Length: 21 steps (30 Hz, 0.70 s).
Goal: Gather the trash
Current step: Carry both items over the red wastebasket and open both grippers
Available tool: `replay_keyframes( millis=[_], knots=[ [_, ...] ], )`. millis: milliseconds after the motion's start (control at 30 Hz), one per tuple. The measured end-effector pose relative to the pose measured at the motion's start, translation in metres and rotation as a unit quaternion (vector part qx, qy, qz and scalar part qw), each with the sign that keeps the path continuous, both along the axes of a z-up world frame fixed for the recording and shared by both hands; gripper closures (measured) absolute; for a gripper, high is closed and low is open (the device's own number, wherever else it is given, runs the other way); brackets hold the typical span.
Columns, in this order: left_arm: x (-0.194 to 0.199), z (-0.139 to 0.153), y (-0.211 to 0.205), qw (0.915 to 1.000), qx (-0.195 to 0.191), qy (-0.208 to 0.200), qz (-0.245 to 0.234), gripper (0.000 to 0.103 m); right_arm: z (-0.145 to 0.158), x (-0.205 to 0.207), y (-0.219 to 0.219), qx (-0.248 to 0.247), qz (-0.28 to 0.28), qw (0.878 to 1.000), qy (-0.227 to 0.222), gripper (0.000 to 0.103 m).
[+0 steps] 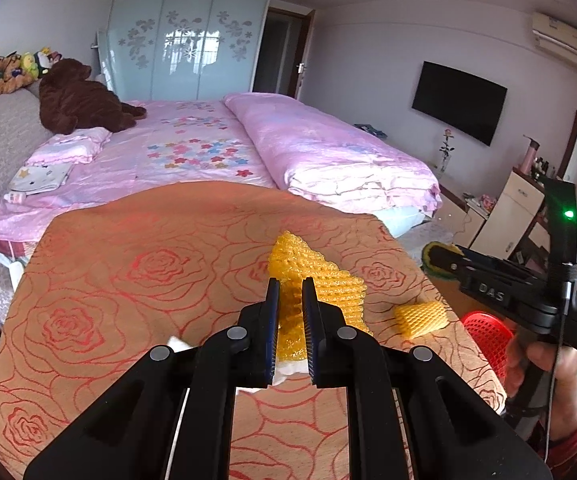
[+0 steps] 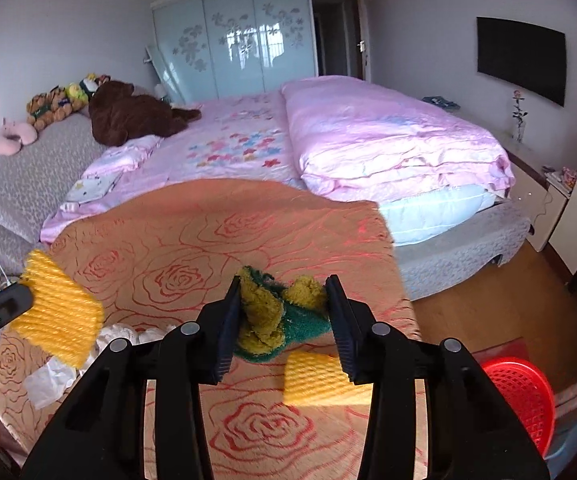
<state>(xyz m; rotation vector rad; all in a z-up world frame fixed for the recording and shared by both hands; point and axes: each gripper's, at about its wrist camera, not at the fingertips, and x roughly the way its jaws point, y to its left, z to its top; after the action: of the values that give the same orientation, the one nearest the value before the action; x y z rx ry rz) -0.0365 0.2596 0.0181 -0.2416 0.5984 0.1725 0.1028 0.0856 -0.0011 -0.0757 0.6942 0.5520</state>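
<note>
My left gripper (image 1: 290,282) is shut on a yellow foam net sleeve (image 1: 328,280), lifted just above the rose-patterned tablecloth (image 1: 148,272). In the right wrist view that sleeve (image 2: 58,316) hangs from the left gripper (image 2: 8,304) at the far left. My right gripper (image 2: 284,284) is shut on a crumpled green and yellow scouring sponge (image 2: 264,316), held above the table. A smaller yellow foam piece (image 2: 316,376) lies on the cloth under it, also visible in the left wrist view as the foam piece (image 1: 420,318). White crumpled tissues (image 2: 48,376) lie at the table's left.
A red mesh basket (image 2: 520,396) stands on the floor right of the table, with a hand holding the right gripper beside the basket (image 1: 486,332). A pink bed (image 2: 368,140) sits right behind the table. Cabinets line the right wall.
</note>
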Motion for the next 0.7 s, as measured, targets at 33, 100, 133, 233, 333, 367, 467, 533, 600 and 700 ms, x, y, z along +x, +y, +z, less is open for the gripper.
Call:
replay_keyframes(
  millis=[33,100,133,233,333,367,467,533,600,700],
  knots=[
    [0.003,0.0,-0.003,1.0,0.0,0.0,-0.004,0.092,0.002,-0.001,-0.005,0.001,-0.003,1.0,-0.002,0.063],
    [0.008,0.0,-0.008,0.9999,-0.002,-0.001,-0.012,0.092,0.003,-0.004,-0.017,0.003,-0.011,1.0,-0.004,0.063],
    [0.012,0.0,-0.012,0.9998,-0.003,0.0,-0.017,0.092,0.004,-0.004,-0.022,0.003,-0.014,1.0,-0.005,0.063],
    [0.022,0.0,-0.022,0.9996,-0.004,0.001,-0.029,0.092,0.005,-0.007,-0.041,0.003,-0.032,0.999,-0.007,0.063],
    [0.03,0.0,-0.033,0.999,-0.004,0.001,-0.044,0.092,0.006,-0.007,-0.061,0.006,-0.052,0.999,-0.007,0.063],
    [0.034,0.0,-0.038,0.9987,-0.003,0.001,-0.05,0.092,0.006,-0.007,-0.069,0.006,-0.059,0.998,-0.007,0.063],
    [0.042,0.002,-0.055,0.9977,0.002,0.0,-0.068,0.092,0.005,-0.006,-0.091,0.006,-0.081,0.997,-0.007,0.063],
    [0.048,0.003,-0.066,0.9968,0.005,-0.001,-0.08,0.092,0.002,-0.006,-0.105,0.005,-0.097,0.995,-0.006,0.063],
    [0.055,0.004,-0.079,0.9955,0.007,-0.001,-0.095,0.092,0.0,-0.006,-0.118,0.004,-0.112,0.994,-0.004,0.063],
    [0.064,0.005,-0.1,0.9932,0.013,0.0,-0.115,0.092,-0.003,-0.006,-0.137,0.002,-0.133,0.991,-0.003,0.063]
  ],
)
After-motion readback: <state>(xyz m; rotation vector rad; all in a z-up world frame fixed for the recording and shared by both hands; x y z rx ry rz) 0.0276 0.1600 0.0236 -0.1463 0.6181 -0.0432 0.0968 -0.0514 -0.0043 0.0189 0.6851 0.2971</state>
